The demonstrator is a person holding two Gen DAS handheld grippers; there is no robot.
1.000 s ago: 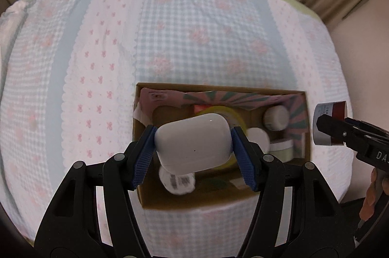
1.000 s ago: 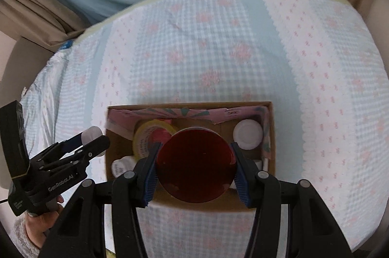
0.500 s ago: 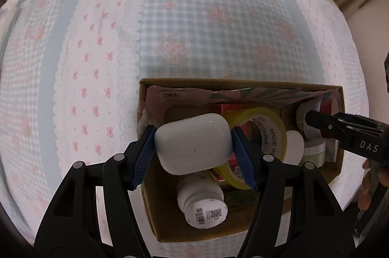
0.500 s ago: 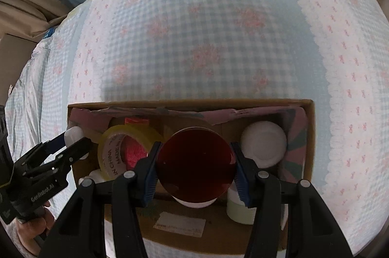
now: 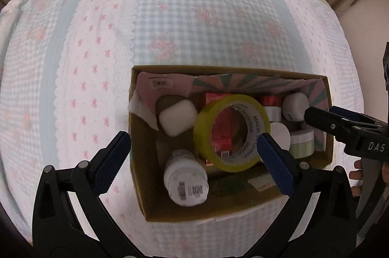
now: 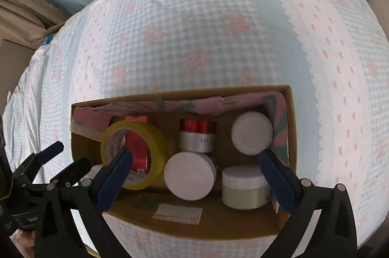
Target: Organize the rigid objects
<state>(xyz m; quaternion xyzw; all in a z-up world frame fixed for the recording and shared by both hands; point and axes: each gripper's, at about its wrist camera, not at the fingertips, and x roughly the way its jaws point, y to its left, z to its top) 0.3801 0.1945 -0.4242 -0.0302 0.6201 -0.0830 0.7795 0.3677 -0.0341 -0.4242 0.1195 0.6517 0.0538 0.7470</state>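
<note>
Earbuds case sits in the cardboard box's back-left corner: light, hard, slick plastic, so pinch its flat sides. Tape roll leans beside it, pill bottle in front, cream jars crowd the right. Left tool and right tool both hang wide, empty, above the bed.

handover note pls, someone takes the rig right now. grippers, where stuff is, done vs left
Left gripper: open, empty, above the cardboard box.
Right gripper: open, empty, above the same box.
In the box: white earbud case at far left, red-lidded jar at the back, yellow tape roll, white bottle, white-lidded jars.
Done: case and red-lidded jar are in.
Left: nothing visible on the bedspread; lift both grippers out.
</note>
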